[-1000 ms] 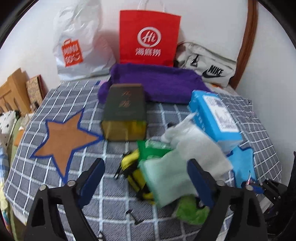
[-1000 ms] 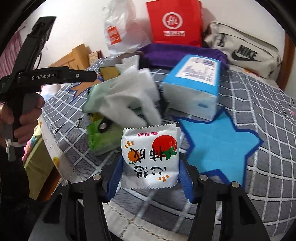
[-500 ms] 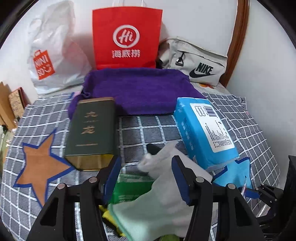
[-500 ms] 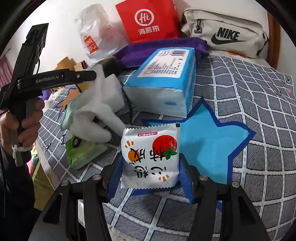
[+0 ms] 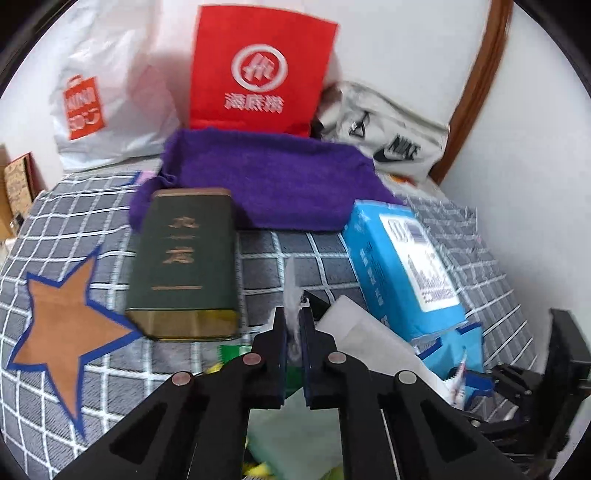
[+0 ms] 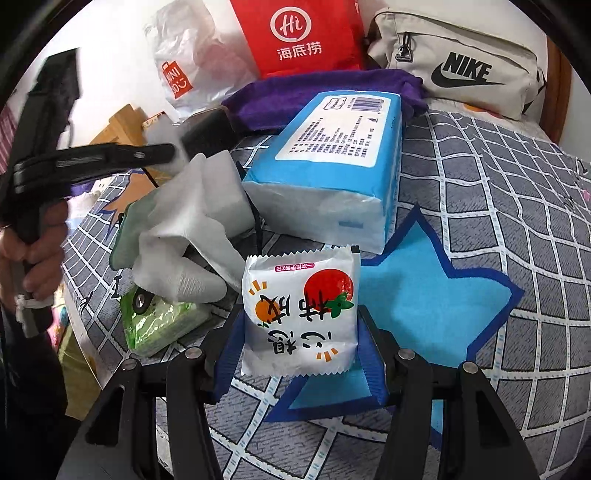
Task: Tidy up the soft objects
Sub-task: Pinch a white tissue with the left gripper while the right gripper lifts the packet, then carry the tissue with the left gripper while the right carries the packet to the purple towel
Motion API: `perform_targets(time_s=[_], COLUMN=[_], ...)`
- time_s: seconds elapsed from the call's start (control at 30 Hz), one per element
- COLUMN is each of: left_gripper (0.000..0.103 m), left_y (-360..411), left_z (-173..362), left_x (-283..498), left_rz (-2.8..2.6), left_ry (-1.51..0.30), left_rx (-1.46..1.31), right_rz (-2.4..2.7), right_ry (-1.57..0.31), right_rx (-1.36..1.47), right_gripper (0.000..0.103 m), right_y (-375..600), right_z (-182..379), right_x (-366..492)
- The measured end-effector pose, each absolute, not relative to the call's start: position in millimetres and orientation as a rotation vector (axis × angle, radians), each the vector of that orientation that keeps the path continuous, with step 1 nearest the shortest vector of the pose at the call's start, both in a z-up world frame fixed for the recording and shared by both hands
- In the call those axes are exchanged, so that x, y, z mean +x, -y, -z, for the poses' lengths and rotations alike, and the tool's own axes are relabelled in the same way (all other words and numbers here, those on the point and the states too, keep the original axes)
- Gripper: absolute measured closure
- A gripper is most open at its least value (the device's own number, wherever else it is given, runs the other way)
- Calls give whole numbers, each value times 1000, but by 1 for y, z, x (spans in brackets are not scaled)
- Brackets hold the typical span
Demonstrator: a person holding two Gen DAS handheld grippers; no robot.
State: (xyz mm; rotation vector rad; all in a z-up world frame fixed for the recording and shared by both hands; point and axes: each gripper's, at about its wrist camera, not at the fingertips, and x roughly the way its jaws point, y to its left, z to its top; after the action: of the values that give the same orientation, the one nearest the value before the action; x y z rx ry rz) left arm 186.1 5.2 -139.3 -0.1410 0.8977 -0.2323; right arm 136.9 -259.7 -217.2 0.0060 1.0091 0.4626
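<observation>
- Left gripper (image 5: 292,325): jaws clamped on a fold of the white cloth (image 5: 291,295), above the soft pile at the bed's near edge.
- Right gripper (image 6: 300,332): holds a white snack packet (image 6: 300,310) with tomato artwork by its sides, over the blue star patch (image 6: 417,295).
- Checked bedspread (image 6: 517,192): carries all items.
- Red paper bag (image 6: 299,33): printed "Hi".
- Beige pouch (image 6: 461,62): printed "NIKE".
- Blue tissue pack (image 6: 332,162): white label, print illegible.
- Green tin (image 5: 183,266): gold characters.
</observation>
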Motion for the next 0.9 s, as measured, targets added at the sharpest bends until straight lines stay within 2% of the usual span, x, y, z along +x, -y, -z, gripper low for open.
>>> perform_targets(time_s=[0.4,0.9], left_gripper=[96,96], left_y=[-75,-86], left_z=[113,82], left_x=[158,179], left_rz=[87,106], left_ry=[-845,-878], left_rx=[-207,-224], right_rz=[-433,-418], right_ry=[-993,-893], right_rx=[-21,-42], right_gripper=[46,46], right_y=[244,230], right_z=[193,135], right_x=[135,171])
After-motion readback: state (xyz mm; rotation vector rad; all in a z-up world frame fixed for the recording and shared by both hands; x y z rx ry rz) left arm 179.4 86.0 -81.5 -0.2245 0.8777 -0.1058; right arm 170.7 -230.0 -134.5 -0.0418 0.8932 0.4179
